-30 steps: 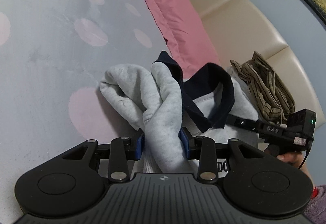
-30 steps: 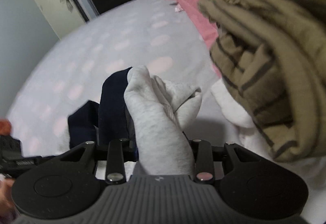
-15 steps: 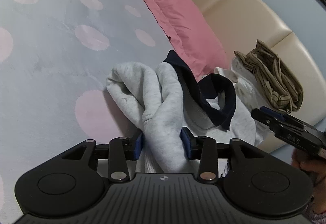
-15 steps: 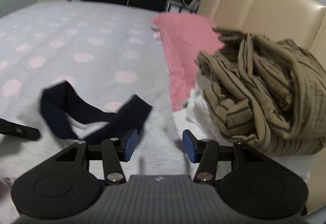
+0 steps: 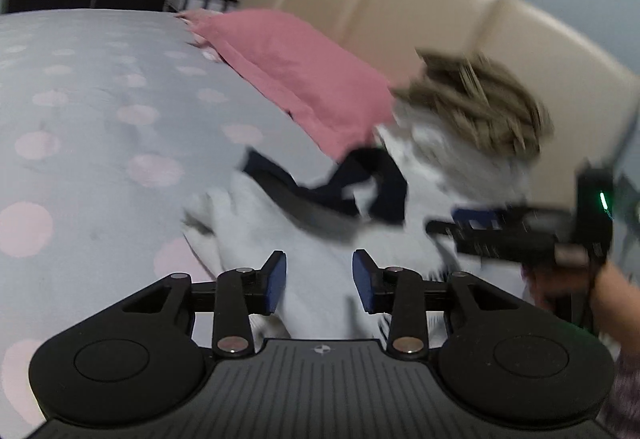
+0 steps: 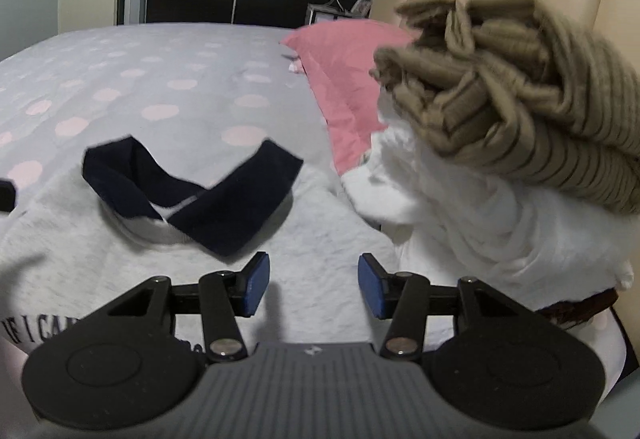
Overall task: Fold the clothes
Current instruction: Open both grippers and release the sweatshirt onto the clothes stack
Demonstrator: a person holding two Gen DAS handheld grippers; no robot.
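Hovering right gripper (image 6: 310, 285) over sweatshirt (image 6: 320, 235), fingers apart

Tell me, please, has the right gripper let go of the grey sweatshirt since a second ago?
Yes. The right gripper now stands open above the grey sweatshirt, which lies flat beside the pink pillow.

The sweatshirt (image 6: 304, 223) lies on the bed (image 6: 132, 79) at lower centre, the pillow (image 6: 344, 79) behind it, and a sweater (image 6: 520, 99) atop white clothes (image 6: 480, 223) at right.
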